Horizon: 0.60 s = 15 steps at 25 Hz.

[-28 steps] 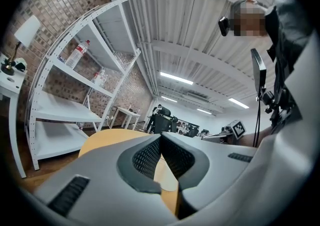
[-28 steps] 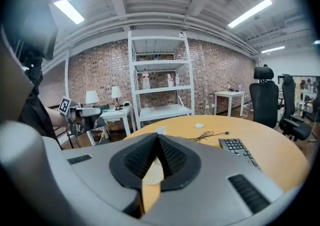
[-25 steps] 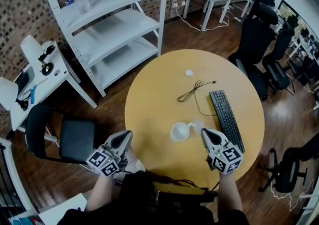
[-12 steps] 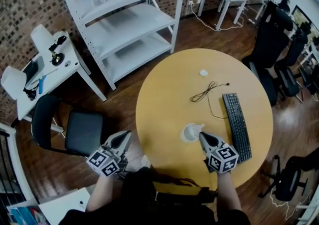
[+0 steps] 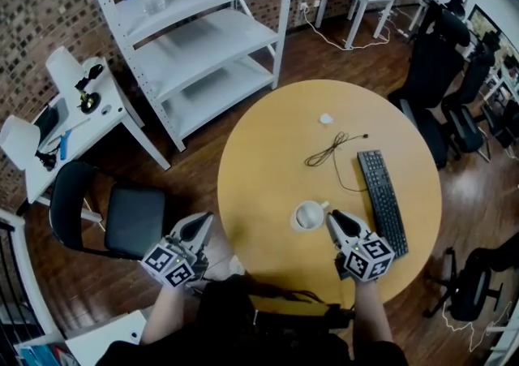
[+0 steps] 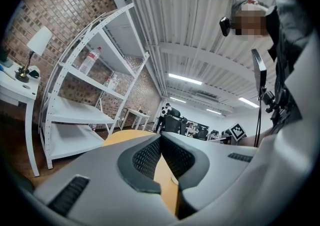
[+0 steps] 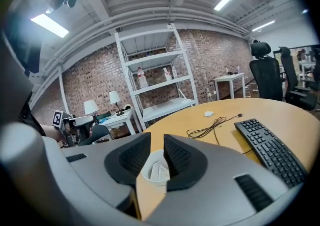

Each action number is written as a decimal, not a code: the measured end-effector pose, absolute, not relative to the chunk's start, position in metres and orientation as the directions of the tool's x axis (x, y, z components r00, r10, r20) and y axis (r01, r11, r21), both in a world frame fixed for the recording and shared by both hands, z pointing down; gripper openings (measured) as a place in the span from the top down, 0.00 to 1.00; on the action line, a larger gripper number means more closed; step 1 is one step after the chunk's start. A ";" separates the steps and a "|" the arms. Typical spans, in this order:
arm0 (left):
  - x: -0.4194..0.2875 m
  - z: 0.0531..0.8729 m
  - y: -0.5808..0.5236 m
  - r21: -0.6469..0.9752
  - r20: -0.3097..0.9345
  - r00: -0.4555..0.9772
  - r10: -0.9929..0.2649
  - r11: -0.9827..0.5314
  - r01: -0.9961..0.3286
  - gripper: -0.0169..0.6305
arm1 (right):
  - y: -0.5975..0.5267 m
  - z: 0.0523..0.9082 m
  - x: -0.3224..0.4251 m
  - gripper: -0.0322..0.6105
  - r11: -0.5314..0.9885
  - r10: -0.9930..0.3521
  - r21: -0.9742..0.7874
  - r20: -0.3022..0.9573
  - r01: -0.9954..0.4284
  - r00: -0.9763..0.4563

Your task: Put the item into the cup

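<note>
A white cup stands on the round yellow table near its front edge. My right gripper points at the cup from just to its right. In the right gripper view the cup shows through the gap between the jaws, and a white folded item lies inside it. My right gripper is opening and its pads press on nothing. My left gripper hangs off the table's left edge, above the floor. In its own view the left gripper has its pads meeting at the tips, with nothing held.
A black keyboard lies to the right of the cup, with a dark cable and a small white object farther back. A white shelf unit, a black chair and a white side table stand on the left.
The right gripper carried the white item from beside the cup to over it, then its jaws parted. The item now lies in the cup. The left gripper stayed put.
</note>
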<state>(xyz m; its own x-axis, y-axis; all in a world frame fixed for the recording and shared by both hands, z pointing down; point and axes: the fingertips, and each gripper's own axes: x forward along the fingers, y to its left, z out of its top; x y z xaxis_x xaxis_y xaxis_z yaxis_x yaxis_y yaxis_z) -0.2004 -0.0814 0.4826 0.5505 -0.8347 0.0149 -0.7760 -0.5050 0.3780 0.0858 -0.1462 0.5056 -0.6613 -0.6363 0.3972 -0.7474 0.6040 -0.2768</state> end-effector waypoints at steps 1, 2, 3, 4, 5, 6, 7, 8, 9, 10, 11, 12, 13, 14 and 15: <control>-0.199 0.482 -0.084 0.375 0.011 0.557 -0.830 -0.513 -0.772 0.98 | -0.145 0.502 0.090 0.82 0.601 -0.650 -0.274 0.379 -0.751 -0.659; -0.197 0.481 -0.086 0.372 0.007 0.565 -0.825 -0.522 -0.768 0.98 | -0.143 0.500 0.096 0.82 0.597 -0.665 -0.272 0.359 -0.755 -0.655; -0.195 0.480 -0.088 0.367 0.004 0.574 -0.819 -0.533 -0.763 0.98 | -0.141 0.498 0.103 0.82 0.591 -0.680 -0.272 0.338 -0.759 -0.650; -0.191 0.479 -0.090 0.362 0.001 0.584 -0.812 -0.544 -0.757 0.98 | -0.138 0.496 0.111 0.82 0.582 -0.696 -0.276 0.318 -0.765 -0.644; -0.187 0.477 -0.093 0.356 -0.002 0.596 -0.803 -0.557 -0.750 0.98 | -0.135 0.494 0.120 0.82 0.570 -0.715 -0.279 0.296 -0.773 -0.633; -0.183 0.475 -0.095 0.348 -0.005 0.608 -0.794 -0.572 -0.743 0.98 | -0.131 0.490 0.130 0.83 0.554 -0.737 -0.279 0.274 -0.784 -0.618; -0.179 0.473 -0.098 0.338 -0.007 0.622 -0.783 -0.587 -0.736 0.98 | -0.127 0.487 0.142 0.87 0.535 -0.761 -0.276 0.253 -0.799 -0.597; -0.174 0.470 -0.102 0.329 -0.010 0.635 -0.773 -0.602 -0.727 0.98 | -0.123 0.483 0.154 0.88 0.511 -0.787 -0.269 0.234 -0.816 -0.570; -0.169 0.467 -0.105 0.321 -0.014 0.648 -0.762 -0.617 -0.719 0.98 | -0.119 0.480 0.166 0.88 0.485 -0.813 -0.260 0.217 -0.835 -0.540; -0.164 0.465 -0.109 0.314 -0.018 0.660 -0.751 -0.631 -0.709 0.98 | -0.115 0.477 0.179 0.89 0.457 -0.838 -0.253 0.200 -0.853 -0.508; -0.158 0.463 -0.112 0.308 -0.022 0.673 -0.739 -0.646 -0.699 0.98 | -0.110 0.475 0.190 0.90 0.431 -0.859 -0.250 0.182 -0.867 -0.479; -0.153 0.461 -0.115 0.304 -0.024 0.686 -0.727 -0.660 -0.687 0.98 | -0.104 0.473 0.201 0.90 0.407 -0.876 -0.251 0.164 -0.878 -0.453; -0.146 0.461 -0.117 0.301 -0.026 0.700 -0.714 -0.673 -0.675 0.98 | -0.099 0.473 0.211 0.90 0.384 -0.892 -0.252 0.148 -0.888 -0.427; -0.139 0.460 -0.118 0.298 -0.026 0.714 -0.700 -0.687 -0.663 0.98 | -0.093 0.472 0.220 0.90 0.360 -0.906 -0.251 0.136 -0.899 -0.401; -0.132 0.459 -0.119 0.295 -0.026 0.728 -0.686 -0.701 -0.650 0.98 | -0.087 0.472 0.228 0.91 0.336 -0.919 -0.247 0.128 -0.909 -0.374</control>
